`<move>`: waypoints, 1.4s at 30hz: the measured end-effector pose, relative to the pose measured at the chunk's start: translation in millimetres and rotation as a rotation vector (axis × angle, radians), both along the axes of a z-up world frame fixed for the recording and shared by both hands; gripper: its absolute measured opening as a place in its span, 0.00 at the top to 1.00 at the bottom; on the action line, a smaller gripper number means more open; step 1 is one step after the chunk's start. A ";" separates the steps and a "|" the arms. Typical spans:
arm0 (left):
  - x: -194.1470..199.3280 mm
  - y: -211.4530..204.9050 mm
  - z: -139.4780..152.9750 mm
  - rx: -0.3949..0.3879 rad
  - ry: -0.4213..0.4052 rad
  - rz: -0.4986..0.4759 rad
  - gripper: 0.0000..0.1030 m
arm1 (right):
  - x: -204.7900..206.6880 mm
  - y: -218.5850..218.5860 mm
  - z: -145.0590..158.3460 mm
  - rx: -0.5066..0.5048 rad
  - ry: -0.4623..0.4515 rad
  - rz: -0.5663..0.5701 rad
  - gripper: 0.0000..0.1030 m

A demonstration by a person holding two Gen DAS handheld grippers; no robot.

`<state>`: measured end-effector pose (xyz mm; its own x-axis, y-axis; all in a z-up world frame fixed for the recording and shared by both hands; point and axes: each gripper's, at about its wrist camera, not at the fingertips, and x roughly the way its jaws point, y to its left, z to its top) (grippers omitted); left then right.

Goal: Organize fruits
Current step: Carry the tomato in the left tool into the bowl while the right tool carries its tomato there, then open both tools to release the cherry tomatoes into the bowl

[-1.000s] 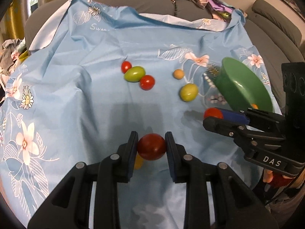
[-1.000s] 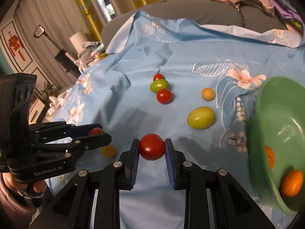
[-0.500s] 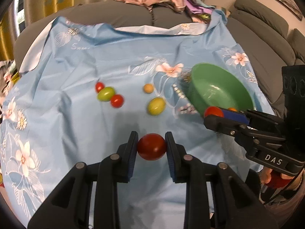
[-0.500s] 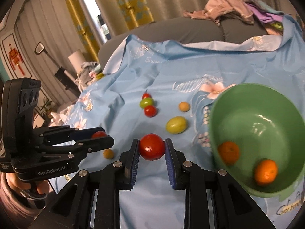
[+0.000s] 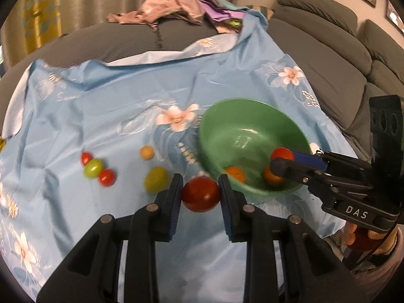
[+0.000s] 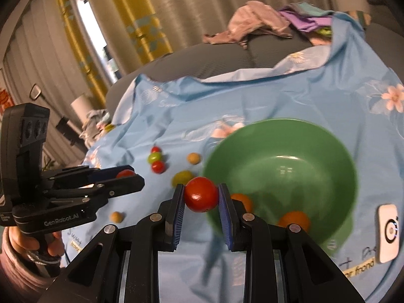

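My left gripper [image 5: 200,190] is shut on a dark red tomato [image 5: 200,194], just short of the near rim of the green bowl [image 5: 242,101]. My right gripper [image 6: 201,194] is shut on a red tomato [image 6: 201,194] at the bowl's [image 6: 277,121] left rim. In the left wrist view the right gripper [image 5: 281,159] hangs over the bowl's inside. Two oranges [image 5: 234,173] [image 6: 294,221] lie in the bowl. In the right wrist view the left gripper [image 6: 128,175] is at the left, above the cloth.
Loose on the blue flowered cloth [image 5: 75,116] lie two small red tomatoes [image 5: 107,177], two green fruits [image 5: 156,182] [image 5: 93,168] and tan balls [image 5: 147,152] [image 6: 117,217]. A white device [image 6: 388,229] lies right of the bowl. Clothes [image 5: 171,7] are piled on the grey sofa behind.
Both grippers have carried their tomatoes up and toward the bowl. The bowl now fills more of each view, and the right gripper's tomato is over its inside.
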<state>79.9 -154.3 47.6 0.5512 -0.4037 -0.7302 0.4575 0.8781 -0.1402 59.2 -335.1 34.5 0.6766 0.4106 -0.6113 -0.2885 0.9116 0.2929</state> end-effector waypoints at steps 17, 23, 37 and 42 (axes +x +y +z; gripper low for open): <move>32.4 -81.0 -24.9 0.047 0.046 -0.161 0.72 | 5.0 -48.5 -17.4 -0.037 0.048 -0.142 0.72; 36.9 -79.3 -33.1 0.062 0.076 -0.144 0.69 | 5.0 -54.0 -19.1 -0.031 0.058 -0.157 0.72; 16.5 -53.7 -21.6 0.062 0.071 -0.070 0.24 | -6.2 -53.8 -11.6 -0.016 0.061 -0.180 0.66; -3.4 -23.7 -22.1 0.044 0.090 -0.030 0.23 | -13.0 -43.8 -7.9 -0.030 0.053 -0.154 0.66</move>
<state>76.5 -178.0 25.5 0.4708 -0.3857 -0.7935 0.4708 0.8704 -0.1437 46.2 -378.9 26.5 0.6967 0.2852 -0.6582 -0.1293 0.9525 0.2758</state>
